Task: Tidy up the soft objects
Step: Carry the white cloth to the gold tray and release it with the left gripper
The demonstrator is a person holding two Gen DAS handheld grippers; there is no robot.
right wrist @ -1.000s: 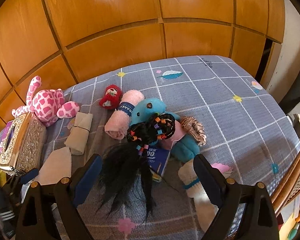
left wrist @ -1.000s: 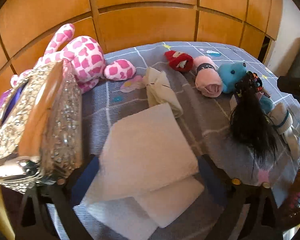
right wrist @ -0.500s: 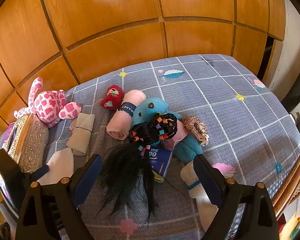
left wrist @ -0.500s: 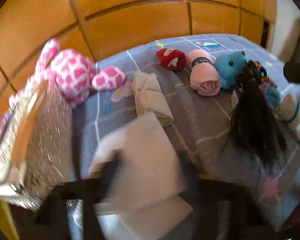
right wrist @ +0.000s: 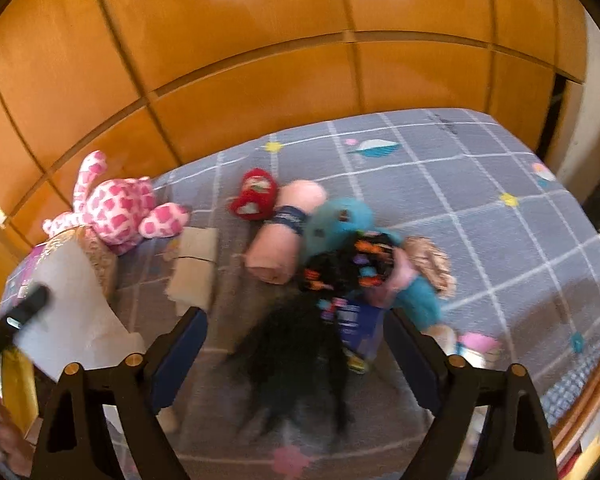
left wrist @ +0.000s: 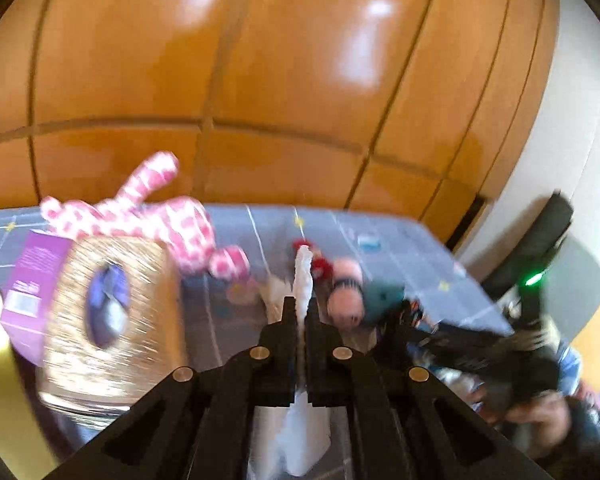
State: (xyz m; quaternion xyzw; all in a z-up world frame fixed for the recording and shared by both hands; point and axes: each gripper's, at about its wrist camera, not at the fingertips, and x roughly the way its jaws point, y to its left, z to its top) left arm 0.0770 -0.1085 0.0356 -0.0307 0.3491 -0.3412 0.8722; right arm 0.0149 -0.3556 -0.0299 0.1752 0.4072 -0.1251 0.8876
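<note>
On the grey checked bedsheet [right wrist: 480, 184], your left gripper [left wrist: 301, 316] pinches the white cloth [left wrist: 303, 280]; your right gripper's [right wrist: 296, 344] jaws stand spread over the black wig [right wrist: 296, 356]

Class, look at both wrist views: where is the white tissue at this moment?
The white tissue is pinched in the shut left tool, lifted off the bed; the right wrist view shows it at far left, beside the glittery tissue box.

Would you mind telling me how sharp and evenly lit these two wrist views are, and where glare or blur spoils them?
Left wrist view: heavy motion blur smears the pink spotted plush and the glittery tissue box; only the left gripper, shut on the white tissue, stays crisp; bright glare patches sit on the wooden panels. Right wrist view: milder blur, worst on the black hair; the open right gripper is sharp; both show fisheye bending.
</note>
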